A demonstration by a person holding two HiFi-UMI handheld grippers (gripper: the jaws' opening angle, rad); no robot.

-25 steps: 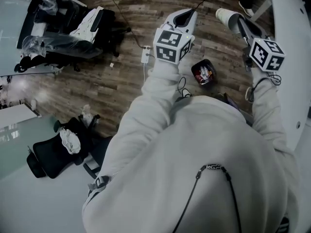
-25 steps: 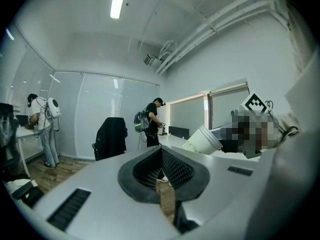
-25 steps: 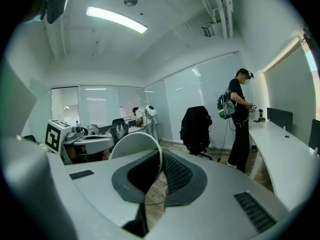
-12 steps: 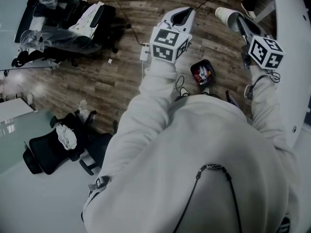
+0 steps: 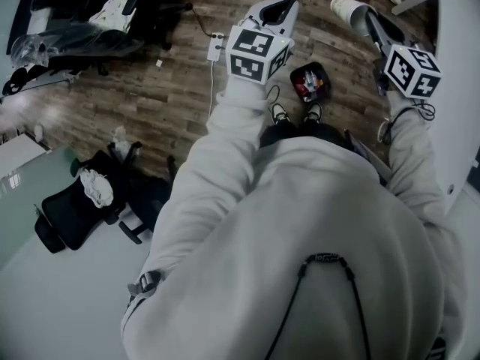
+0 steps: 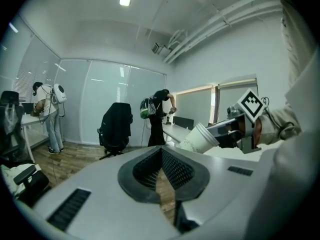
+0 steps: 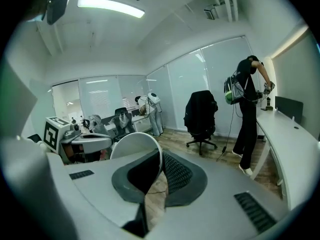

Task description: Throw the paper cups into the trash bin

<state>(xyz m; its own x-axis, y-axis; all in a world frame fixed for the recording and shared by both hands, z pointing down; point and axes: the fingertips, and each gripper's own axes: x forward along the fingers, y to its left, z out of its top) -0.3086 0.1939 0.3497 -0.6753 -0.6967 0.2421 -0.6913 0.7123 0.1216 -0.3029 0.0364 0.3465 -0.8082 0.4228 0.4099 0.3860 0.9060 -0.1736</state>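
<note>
Step in hand, as I read it: carrying the cup to the bin, drop not yet made.

The right tongs [image 7: 160,156] are clamped on the wall of a white paper cup [image 7: 132,145], near its wide end. The cup sticks out sideways in the air over the brown wood-plank floor [image 5: 172,103], not touching anything else. The left tongs [image 6: 161,150] are closed together w/ nothing between them, held level beside the right ones.

In the head view a small dark bin w/ red and white bits inside [image 5: 309,81] sits on the floor just ahead of the person's shoes [image 5: 279,113], between the two grippers. It's prob. the trash bin. The cup [image 5: 346,7] shows up and to the right of it, not over the opening.

Next move calls for:
- Swing the right tongs [image 5: 369,19] left and toward the body until the cup hangs over the bin mouth.
- Lower, since the opening looks small and a light cup may bounce off the rim.
- Only then let the pads part.
</note>
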